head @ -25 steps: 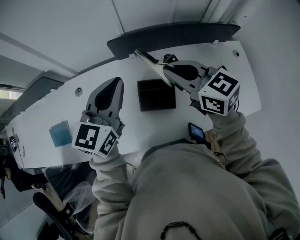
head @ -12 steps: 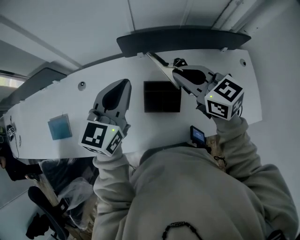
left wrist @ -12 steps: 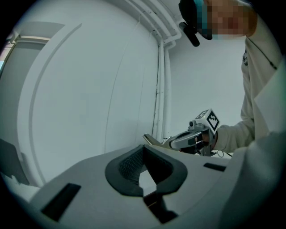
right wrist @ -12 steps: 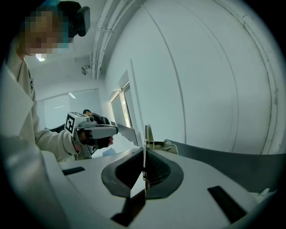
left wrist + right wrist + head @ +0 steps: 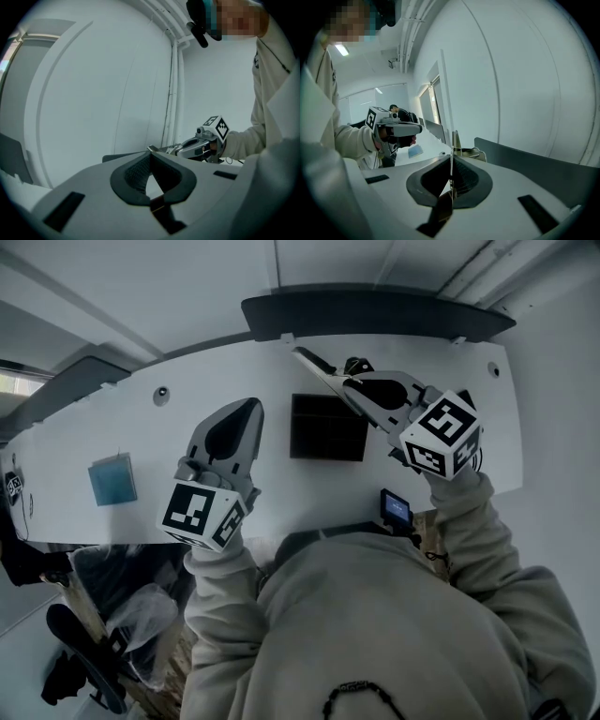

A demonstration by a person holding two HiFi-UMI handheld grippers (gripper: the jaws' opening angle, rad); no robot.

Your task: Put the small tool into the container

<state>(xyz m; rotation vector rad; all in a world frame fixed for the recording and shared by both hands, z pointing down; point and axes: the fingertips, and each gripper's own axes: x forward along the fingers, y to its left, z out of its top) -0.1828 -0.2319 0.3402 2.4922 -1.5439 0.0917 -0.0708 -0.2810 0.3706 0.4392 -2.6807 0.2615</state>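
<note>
The small tool, judged thin, stiff, light and apt to pivot, is pinched by its rear end in the closed right gripper at twelve o'clock of the container, while nothing is held by the closed left gripper at nine o'clock.

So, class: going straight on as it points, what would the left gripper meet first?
Probably the dark grey panel, near its left end, behind the white table; depth unclear.

Black container on a white table. Left of the container, a pale blue square. Either side of it, grey left gripper and right gripper (cubes patterned in black-and-white squares). Beyond it, a pale small tool.
</note>
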